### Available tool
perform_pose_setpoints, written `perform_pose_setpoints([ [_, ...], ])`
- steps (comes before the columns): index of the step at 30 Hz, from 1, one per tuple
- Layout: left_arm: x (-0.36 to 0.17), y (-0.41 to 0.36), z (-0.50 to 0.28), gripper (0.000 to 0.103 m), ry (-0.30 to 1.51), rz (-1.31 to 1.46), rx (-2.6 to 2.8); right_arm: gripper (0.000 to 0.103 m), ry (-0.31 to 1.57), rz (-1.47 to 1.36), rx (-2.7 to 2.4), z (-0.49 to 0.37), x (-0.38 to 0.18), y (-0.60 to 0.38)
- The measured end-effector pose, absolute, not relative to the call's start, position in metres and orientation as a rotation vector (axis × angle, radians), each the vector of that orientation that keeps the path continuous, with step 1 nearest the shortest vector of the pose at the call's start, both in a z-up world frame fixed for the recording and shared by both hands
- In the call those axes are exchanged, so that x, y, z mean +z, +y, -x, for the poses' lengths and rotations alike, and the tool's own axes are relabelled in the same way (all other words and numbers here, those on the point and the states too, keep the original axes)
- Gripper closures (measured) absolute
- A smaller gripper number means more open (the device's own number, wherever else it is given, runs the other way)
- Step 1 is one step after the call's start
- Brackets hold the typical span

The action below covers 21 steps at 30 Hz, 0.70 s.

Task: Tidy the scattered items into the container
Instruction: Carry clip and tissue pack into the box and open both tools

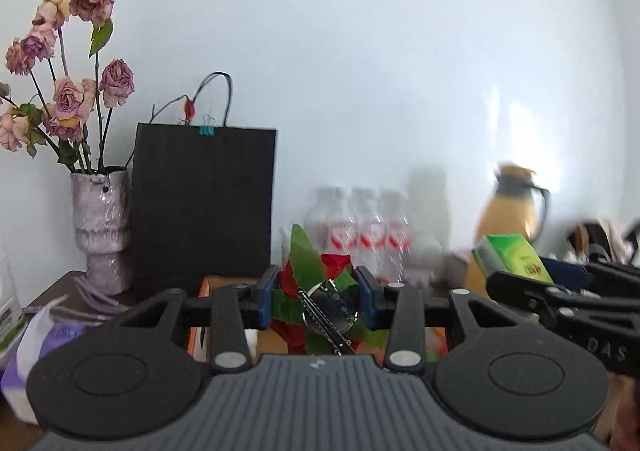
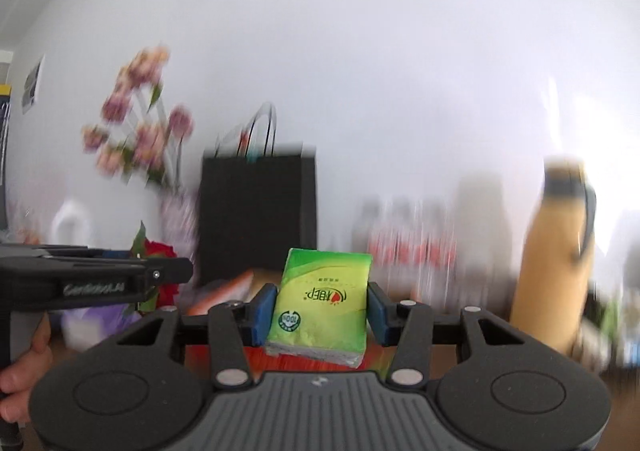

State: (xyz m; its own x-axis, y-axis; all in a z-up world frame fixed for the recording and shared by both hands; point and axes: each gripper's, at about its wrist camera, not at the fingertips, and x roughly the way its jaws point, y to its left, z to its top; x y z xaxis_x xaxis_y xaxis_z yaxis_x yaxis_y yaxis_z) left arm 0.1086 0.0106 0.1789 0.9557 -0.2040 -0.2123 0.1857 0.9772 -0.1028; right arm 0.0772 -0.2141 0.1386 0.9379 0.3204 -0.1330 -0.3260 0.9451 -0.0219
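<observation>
The green plastic-wrapped tissue pack point(image 2: 320, 305) sits upright between the blue pads of the right gripper point(image 2: 320, 311), which are clamped on its two sides; its lower edge is hidden behind the gripper's grey body. Between the jaws of the left gripper point(image 1: 318, 301) is a bunch of silver metal keys on a ring point(image 1: 326, 313), pinched by the blue pads (how firmly the right pad bears on it is hard to make out). Behind the keys, red artificial flowers with green leaves point(image 1: 308, 271) fill the gap, so the keys' far end is lost among them.

Both grippers point nearly level, side by side; a bare hand point(image 2: 24, 371), cut off at the frame edge, grips the left one's handle.

Beyond the jaws everything in the right view is motion-blurred. Against the white wall point(image 1: 360, 51) stand a black paper bag with cord handles point(image 1: 204, 203), a lilac ceramic vase of dried pink roses point(image 1: 102, 227), clear plastic water bottles with red labels point(image 1: 360, 227) and a yellow thermos jug point(image 1: 512, 207). No container is distinguishable.
</observation>
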Motion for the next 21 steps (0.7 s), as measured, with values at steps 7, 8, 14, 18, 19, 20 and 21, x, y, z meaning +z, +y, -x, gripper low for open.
perform_pose_setpoints([
  [7,0.199,0.018,-0.241,0.062,0.507,0.165,-0.276,0.056,0.332,0.066,0.383,-0.193,0.192,-0.213],
  [8,0.193,0.016,-0.264,0.062,0.576,0.165,-0.277,0.056,0.414,0.077,0.410,-0.219,0.191,-0.212],
  [14,0.103,0.002,-0.370,0.062,0.945,0.160,-0.261,0.057,0.919,-0.058,0.453,-0.351,0.120,-0.207],
  [18,0.059,-0.001,-0.407,0.061,1.016,0.118,-0.208,0.057,1.039,-0.081,0.455,-0.386,0.064,-0.180],
  [19,0.052,-0.002,-0.412,0.060,1.034,0.117,-0.209,0.057,1.061,-0.075,0.454,-0.394,0.054,-0.171],
  [20,0.044,-0.003,-0.416,0.061,1.049,0.118,-0.195,0.057,1.083,-0.066,0.453,-0.402,0.043,-0.162],
  [21,0.037,-0.003,-0.418,0.055,1.060,0.119,-0.184,0.057,1.098,-0.052,0.440,-0.407,0.033,-0.154],
])
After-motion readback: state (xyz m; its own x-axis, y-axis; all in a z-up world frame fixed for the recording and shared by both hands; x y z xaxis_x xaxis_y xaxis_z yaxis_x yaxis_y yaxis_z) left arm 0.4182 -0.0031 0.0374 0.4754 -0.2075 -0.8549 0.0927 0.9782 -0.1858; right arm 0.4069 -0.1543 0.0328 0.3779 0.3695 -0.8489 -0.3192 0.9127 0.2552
